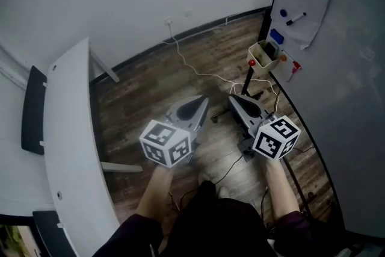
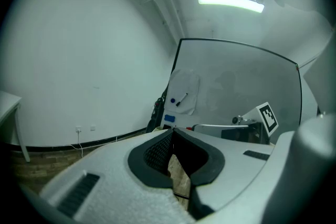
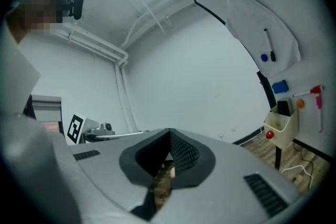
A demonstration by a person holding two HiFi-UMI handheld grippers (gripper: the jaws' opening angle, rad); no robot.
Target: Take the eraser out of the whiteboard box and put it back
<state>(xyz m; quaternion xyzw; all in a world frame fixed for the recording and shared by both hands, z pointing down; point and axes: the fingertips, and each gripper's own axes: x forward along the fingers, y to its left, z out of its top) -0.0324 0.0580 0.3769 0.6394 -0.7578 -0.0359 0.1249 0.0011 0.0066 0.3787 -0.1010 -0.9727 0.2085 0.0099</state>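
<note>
The beige whiteboard box (image 1: 263,58) hangs at the whiteboard's lower edge, far right in the head view. A dark object (image 3: 283,107) stands in this box (image 3: 281,128); I cannot tell if it is the eraser. A blue block (image 1: 276,37) sticks to the board just above. Both grippers are held side by side over the wooden floor, well short of the box. My left gripper (image 1: 198,106) has its jaws together with nothing between them, its tips (image 2: 172,132) meeting. My right gripper (image 1: 239,104) is likewise shut and empty, tips (image 3: 169,132) touching.
A white cloth (image 1: 304,6) with a marker and a blue magnet hangs on the whiteboard (image 1: 349,87). A white cable (image 1: 204,74) trails across the floor to a wall socket. A long white table (image 1: 66,129) and a black chair (image 1: 33,108) stand at the left.
</note>
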